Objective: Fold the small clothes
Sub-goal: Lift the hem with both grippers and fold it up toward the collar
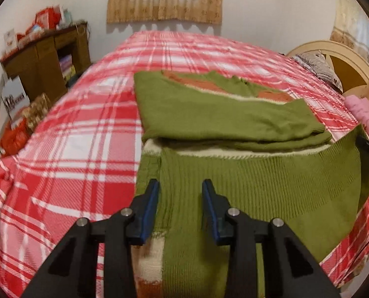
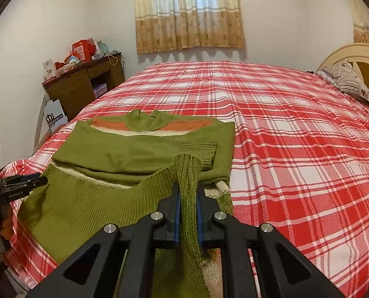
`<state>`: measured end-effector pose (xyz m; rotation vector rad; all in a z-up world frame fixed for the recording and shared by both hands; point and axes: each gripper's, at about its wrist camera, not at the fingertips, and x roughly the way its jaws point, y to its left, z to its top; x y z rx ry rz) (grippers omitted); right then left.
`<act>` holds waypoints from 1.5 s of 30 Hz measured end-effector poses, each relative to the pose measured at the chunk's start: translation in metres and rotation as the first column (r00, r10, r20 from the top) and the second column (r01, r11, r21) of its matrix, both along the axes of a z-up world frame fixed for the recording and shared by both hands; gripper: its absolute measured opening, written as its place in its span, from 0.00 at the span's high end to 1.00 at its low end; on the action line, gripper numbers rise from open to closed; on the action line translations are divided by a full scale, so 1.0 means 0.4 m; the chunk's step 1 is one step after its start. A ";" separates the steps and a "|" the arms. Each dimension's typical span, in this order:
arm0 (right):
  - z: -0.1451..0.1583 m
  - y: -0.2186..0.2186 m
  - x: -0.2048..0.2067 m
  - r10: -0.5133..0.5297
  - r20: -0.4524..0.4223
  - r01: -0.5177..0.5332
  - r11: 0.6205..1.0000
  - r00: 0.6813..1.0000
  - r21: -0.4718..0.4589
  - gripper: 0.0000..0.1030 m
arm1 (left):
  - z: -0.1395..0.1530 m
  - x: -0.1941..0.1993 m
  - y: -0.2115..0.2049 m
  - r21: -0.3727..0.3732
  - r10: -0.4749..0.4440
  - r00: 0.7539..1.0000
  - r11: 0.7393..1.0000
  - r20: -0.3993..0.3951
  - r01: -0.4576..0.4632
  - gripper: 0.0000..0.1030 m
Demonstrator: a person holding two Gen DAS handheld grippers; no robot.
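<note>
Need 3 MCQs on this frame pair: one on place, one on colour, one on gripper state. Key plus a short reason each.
1. Where does the green sweater lie?
A. on the wooden desk
B. on the plaid bedspread
C. on the pillow

2. What colour is the band across the sweater's chest?
A. orange
B. blue
C. black

3. What is the state of the right gripper?
A. open over bare bedding
B. shut on nothing
C. shut on the sweater's ribbed hem

Key: B, the sweater lies on the red and white plaid bedspread, with the wooden desk off beside the bed; A, an orange band runs below the collar; C, ribbed knit is pinched between its fingers, while the left gripper is open.
</note>
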<state>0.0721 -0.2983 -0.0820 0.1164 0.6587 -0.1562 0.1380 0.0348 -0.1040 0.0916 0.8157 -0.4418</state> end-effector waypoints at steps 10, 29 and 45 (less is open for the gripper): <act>-0.010 -0.012 0.001 -0.002 -0.008 0.002 1.000 1.000 0.017 0.90 | -0.014 0.040 -0.005 -0.059 -0.074 0.996 0.996 -0.057 0.070 0.50; -0.044 -0.019 0.005 -0.023 -0.045 0.024 0.999 0.999 0.030 0.90 | -0.035 0.020 -0.039 0.043 -0.045 0.995 0.998 -0.088 0.049 0.84; 0.022 0.012 -0.042 -0.038 0.030 0.039 0.999 0.999 -0.035 0.90 | 0.076 -0.040 -0.090 0.121 0.021 0.998 0.992 0.063 -0.029 0.87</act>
